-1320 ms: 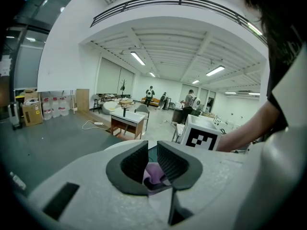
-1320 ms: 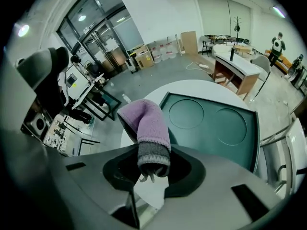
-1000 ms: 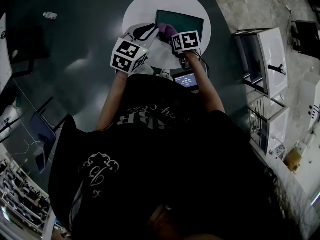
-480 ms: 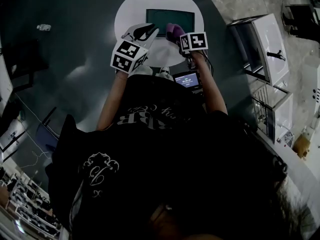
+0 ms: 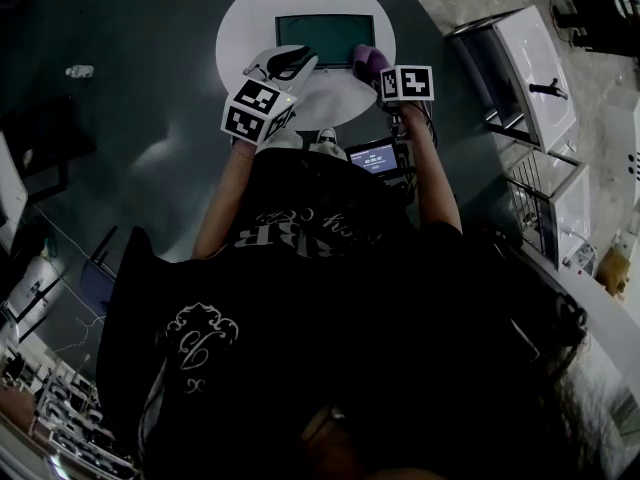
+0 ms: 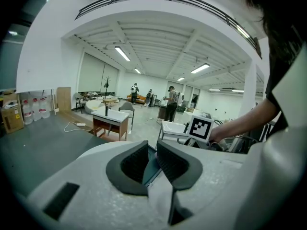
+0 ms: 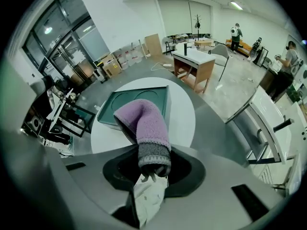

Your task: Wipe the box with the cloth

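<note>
The round white table [image 5: 240, 30] sits at the top centre of the head view. The green box [image 5: 325, 36] lies on it, a low tray-like box with its open face up.

The left gripper [image 6: 152, 159] has its 2 jaws drawn to a narrow gap at the box's lower left corner. A strip of the box's rim shows in that gap, which I read as a steadying pinch.

The right gripper [image 7: 153, 169] is clamped on the cloth [image 7: 144, 121], a purple fleece piece with a grey band. The cloth's rounded end pokes out over the box's lower right corner. Whether it touches the box yet is hidden by the cloth itself.

To wipe well, I would lower the cloth until the fleece flattens on the surface. Then sweep in overlapping passes toward the left gripper, keeping that corner held so the light box does not skid. The hard jaw tips should stay off the box.

To the right of the table stand white cabinets [image 5: 535, 78], near the right elbow's swing. A wood-legged desk [image 7: 196, 61] stands beyond the table. A small lit screen [image 5: 372, 158] hangs at the person's waist. Nothing else lies on the table.
</note>
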The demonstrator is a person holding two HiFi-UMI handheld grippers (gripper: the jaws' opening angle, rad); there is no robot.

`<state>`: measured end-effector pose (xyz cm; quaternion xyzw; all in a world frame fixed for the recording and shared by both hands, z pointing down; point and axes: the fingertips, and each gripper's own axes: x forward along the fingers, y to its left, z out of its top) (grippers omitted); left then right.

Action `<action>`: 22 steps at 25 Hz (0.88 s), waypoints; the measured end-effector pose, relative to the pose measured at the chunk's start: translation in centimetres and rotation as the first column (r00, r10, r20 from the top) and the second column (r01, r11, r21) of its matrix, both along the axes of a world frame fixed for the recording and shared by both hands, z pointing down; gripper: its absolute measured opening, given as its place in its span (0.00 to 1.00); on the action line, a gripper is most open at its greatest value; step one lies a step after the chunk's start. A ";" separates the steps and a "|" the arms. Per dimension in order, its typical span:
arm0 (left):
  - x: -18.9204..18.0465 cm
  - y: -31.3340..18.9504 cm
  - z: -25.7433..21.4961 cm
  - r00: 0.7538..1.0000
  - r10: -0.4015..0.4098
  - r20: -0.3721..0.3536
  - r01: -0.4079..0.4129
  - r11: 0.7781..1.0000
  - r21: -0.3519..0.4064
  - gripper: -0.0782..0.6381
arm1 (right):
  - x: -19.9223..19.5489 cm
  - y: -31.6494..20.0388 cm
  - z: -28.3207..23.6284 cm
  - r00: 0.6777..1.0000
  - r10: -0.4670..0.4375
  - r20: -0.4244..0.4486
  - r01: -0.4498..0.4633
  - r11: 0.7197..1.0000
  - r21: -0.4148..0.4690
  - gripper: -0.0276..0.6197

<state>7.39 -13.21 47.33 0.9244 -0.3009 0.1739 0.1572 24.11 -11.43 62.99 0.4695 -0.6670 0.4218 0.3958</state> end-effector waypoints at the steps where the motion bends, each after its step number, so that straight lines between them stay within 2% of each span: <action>1: 0.2 0.1 -0.1 1.000 0.001 -0.002 -0.001 1.000 -0.001 0.18 | 0.4 0.1 -0.1 1.000 0.007 0.000 -0.007 1.000 0.001 0.20; 6: 0.6 0.4 0.1 1.000 0.002 0.004 -0.002 1.000 0.000 0.18 | 1.1 0.5 -0.4 1.000 0.014 0.004 -0.014 1.000 0.005 0.20; 12: 0.1 0.9 -0.1 1.000 -0.020 0.002 0.020 1.000 0.001 0.18 | -0.3 0.9 -1.4 1.000 0.002 0.013 -0.003 1.000 0.031 0.20; 16: -0.5 1.3 -0.1 0.999 -0.044 0.004 0.044 0.999 0.005 0.18 | -1.2 0.9 -2.6 0.999 0.003 0.048 -0.006 0.998 0.068 0.20; 22: -1.7 2.0 0.3 0.996 -0.089 0.014 0.089 0.996 0.004 0.18 | -4.4 1.5 -3.8 0.991 -0.097 0.089 0.088 0.992 0.095 0.20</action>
